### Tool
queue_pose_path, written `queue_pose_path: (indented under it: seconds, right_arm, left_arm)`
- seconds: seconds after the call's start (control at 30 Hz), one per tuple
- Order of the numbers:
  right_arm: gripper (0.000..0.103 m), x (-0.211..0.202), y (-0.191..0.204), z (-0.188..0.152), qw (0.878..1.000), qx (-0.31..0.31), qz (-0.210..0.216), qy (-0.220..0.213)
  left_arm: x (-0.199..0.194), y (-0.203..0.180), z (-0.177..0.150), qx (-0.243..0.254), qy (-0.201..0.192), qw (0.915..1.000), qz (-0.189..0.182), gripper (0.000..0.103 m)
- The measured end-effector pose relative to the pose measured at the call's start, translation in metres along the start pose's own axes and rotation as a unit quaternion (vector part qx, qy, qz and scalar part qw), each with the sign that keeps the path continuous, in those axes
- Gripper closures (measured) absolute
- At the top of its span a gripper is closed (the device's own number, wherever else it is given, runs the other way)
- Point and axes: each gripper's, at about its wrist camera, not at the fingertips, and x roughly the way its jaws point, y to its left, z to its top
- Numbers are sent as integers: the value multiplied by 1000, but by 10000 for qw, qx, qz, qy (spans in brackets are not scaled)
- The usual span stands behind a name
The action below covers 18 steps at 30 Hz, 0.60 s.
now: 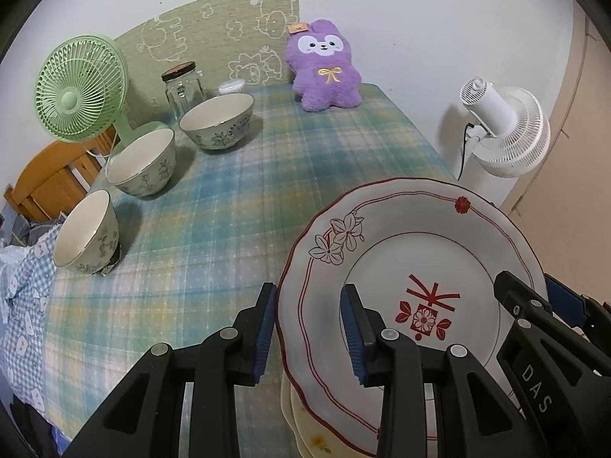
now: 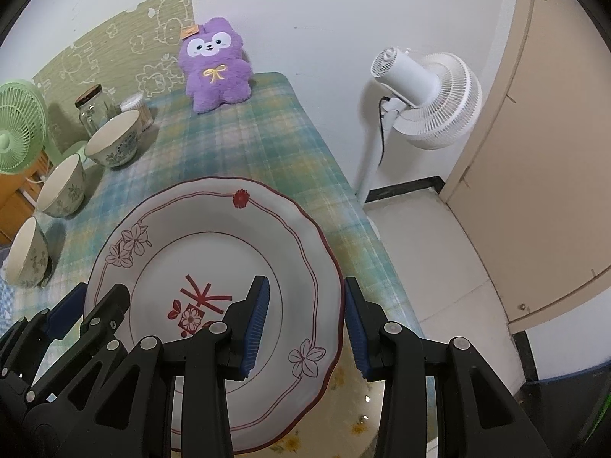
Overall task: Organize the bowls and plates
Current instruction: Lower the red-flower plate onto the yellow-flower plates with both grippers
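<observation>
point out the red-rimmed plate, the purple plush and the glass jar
red-rimmed plate [image 1: 397,252]: left wrist view, bare white of the inner rim.
purple plush [image 1: 328,76]: left wrist view, chest by the yellow bow.
glass jar [image 1: 183,89]: left wrist view, clear body below the dark lid.

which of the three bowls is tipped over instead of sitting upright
The nearest bowl, at the table's left edge, leans with its mouth facing sideways. The middle bowl and far bowl stand upright.
</observation>
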Motion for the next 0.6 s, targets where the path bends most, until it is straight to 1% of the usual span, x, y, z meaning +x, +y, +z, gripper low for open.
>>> queue_pose_path:
  seconds: [0.6]
  right_arm:
    - [60, 11, -18, -33, 9994, 75, -80, 319]
  left_arm:
    - [1, -16, -31, 123, 262, 9995, -86, 70]
